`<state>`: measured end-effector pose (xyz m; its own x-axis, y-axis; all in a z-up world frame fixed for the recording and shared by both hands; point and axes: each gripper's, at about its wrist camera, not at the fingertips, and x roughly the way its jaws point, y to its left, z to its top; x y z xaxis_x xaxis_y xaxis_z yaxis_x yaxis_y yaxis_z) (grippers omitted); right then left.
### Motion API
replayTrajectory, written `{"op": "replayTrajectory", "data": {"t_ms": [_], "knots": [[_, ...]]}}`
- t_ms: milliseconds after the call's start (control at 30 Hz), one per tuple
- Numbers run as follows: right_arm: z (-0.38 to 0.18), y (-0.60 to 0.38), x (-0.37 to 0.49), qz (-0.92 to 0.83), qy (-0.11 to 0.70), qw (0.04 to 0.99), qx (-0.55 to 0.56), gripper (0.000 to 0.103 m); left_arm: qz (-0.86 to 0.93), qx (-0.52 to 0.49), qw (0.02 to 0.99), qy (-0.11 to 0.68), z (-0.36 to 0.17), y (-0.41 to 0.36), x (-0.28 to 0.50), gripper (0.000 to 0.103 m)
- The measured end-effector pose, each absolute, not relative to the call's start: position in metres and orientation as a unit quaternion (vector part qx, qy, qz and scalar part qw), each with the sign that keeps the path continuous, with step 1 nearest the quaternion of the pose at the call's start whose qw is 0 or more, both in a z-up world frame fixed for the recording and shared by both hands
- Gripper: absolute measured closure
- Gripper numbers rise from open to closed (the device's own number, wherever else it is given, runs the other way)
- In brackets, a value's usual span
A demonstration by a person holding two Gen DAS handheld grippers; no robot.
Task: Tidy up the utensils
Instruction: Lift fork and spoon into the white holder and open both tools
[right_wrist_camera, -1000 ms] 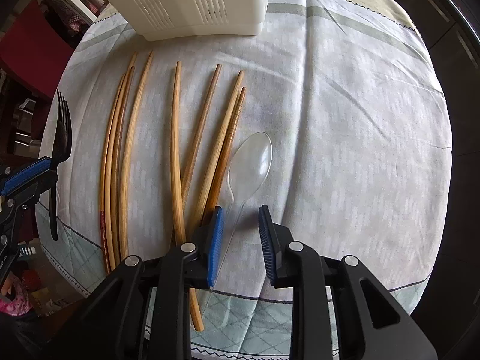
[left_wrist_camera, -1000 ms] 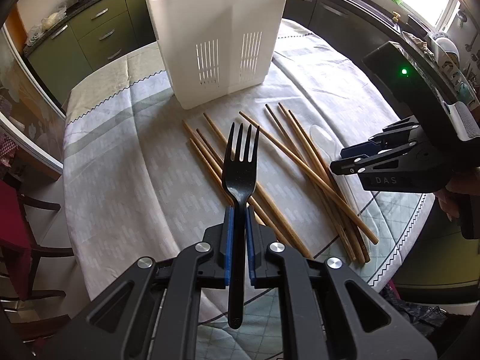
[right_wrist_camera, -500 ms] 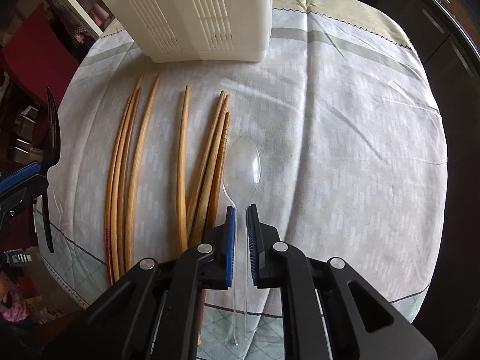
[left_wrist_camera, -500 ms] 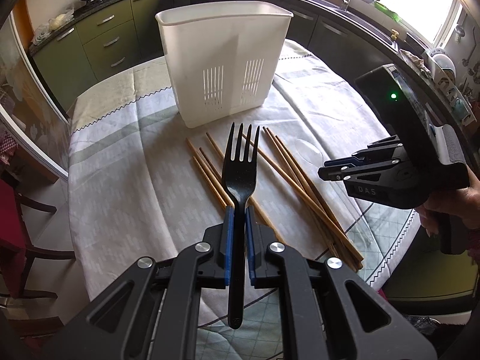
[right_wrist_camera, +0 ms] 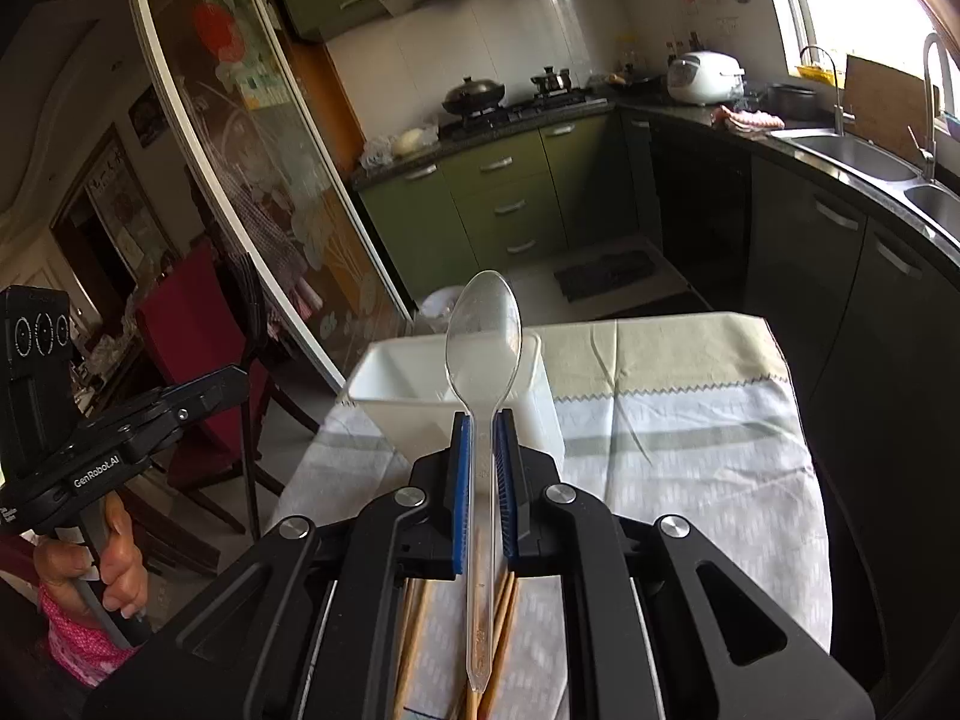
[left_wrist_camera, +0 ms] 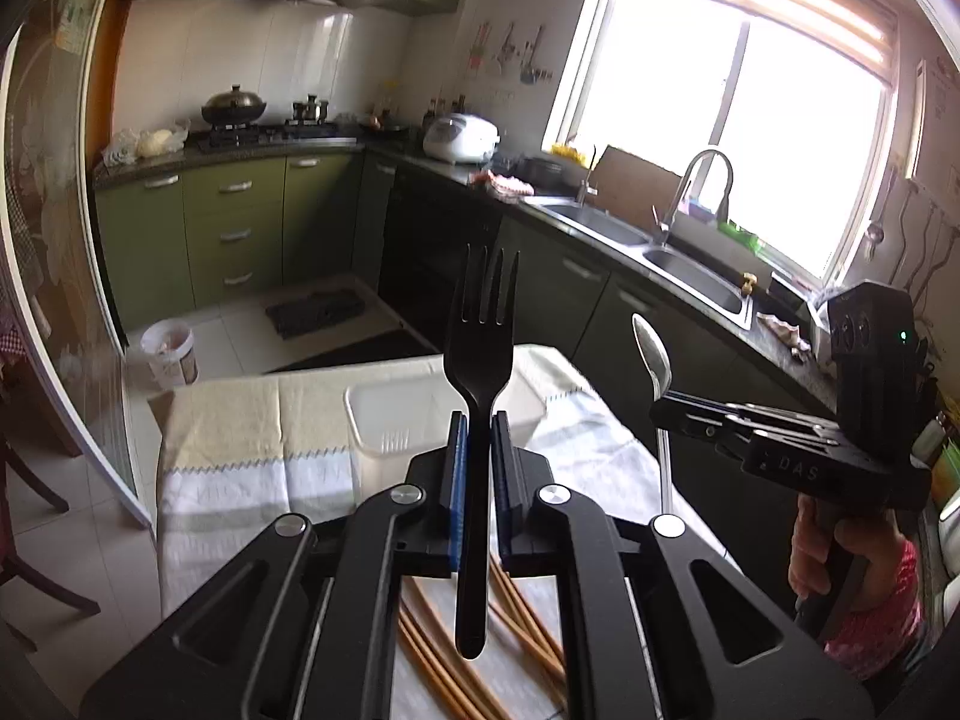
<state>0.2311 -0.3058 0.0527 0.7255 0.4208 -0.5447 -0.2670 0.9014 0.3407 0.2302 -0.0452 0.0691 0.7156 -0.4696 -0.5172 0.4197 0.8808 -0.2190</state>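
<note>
Left gripper (left_wrist_camera: pixel 477 450) pinches a black fork (left_wrist_camera: pixel 483 354); right gripper (right_wrist_camera: pixel 482 450), just closed, pinches a clear spoon (right_wrist_camera: pixel 483 330). Only its view shows the white holder's (right_wrist_camera: pixel 408 384) interior. Both have risen above the chopsticks (left_wrist_camera: pixel 510 618).

White letters "DAS" stand on the side of the right gripper (left_wrist_camera: pixel 666 411) in the left wrist view, and "GenRobot.AI" stands on the left gripper (right_wrist_camera: pixel 240 378) in the right wrist view.
</note>
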Motion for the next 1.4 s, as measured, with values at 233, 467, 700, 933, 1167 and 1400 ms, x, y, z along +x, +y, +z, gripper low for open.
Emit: {"op": "replayTrajectory", "data": {"t_ms": [233, 467, 700, 933, 1167, 1400], "knots": [[0.107, -0.301, 0.267, 0.176, 0.185, 0.959, 0.121, 0.094, -0.212, -0.06, 0.962, 0.16, 0.092, -0.056, 0.275, 0.095], [0.099, -0.272, 0.314, 0.153, 0.131, 0.975, 0.089, 0.094, -0.183, -0.045, 0.974, 0.129, 0.053, -0.072, 0.309, 0.095], [0.06, -0.265, 0.34, 0.154, 0.148, 0.973, 0.087, 0.094, -0.176, -0.046, 0.972, 0.149, 0.018, -0.069, 0.322, 0.095], [0.028, -0.268, 0.322, 0.156, 0.15, 0.975, 0.058, 0.093, -0.173, -0.025, 0.97, 0.169, -0.002, -0.069, 0.313, 0.095], [0.004, -0.259, 0.302, 0.158, 0.17, 0.972, 0.028, 0.093, -0.166, -0.021, 0.966, 0.196, -0.013, -0.064, 0.313, 0.093], [-0.008, -0.259, 0.294, 0.161, 0.188, 0.969, 0.022, 0.081, -0.161, -0.018, 0.963, 0.214, -0.015, -0.058, 0.307, 0.073]]}}
